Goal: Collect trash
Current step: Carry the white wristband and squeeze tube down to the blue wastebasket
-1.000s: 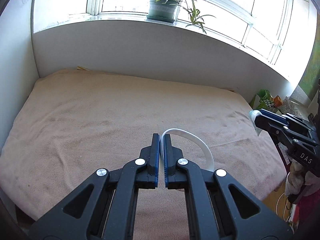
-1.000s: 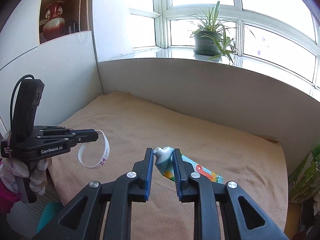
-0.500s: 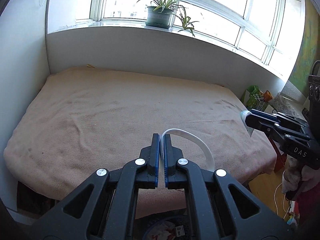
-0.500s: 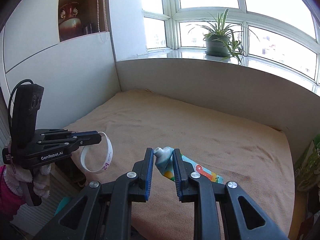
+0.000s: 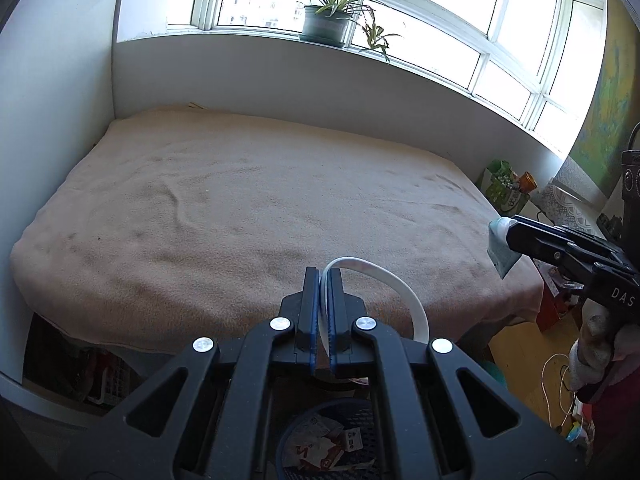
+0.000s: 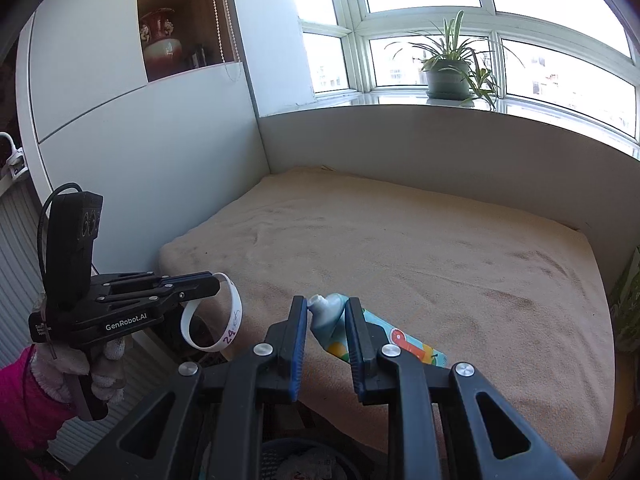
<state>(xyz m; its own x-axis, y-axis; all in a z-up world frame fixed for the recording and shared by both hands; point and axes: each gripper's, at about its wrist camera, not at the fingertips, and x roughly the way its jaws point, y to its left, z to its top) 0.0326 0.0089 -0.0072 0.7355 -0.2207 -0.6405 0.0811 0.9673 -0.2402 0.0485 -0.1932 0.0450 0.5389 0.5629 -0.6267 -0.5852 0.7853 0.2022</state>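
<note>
My left gripper is shut on a white wristband, which loops out to its right; the band also shows in the right wrist view. My right gripper is shut on a squeezed toothpaste tube with a colourful print. Both grippers hang just off the front edge of the bed. A dark mesh trash bin with paper scraps in it sits on the floor right below my left gripper. Its rim also shows in the right wrist view, under my right gripper.
The bed has a beige blanket and white panels on its left and far sides. A potted plant stands on the windowsill. Green bags and clutter sit right of the bed. A shelf with a vase is at left.
Both grippers have pulled back and away from the bed with their items. The bed edge, the floor and the trash bin have come into view below them.
</note>
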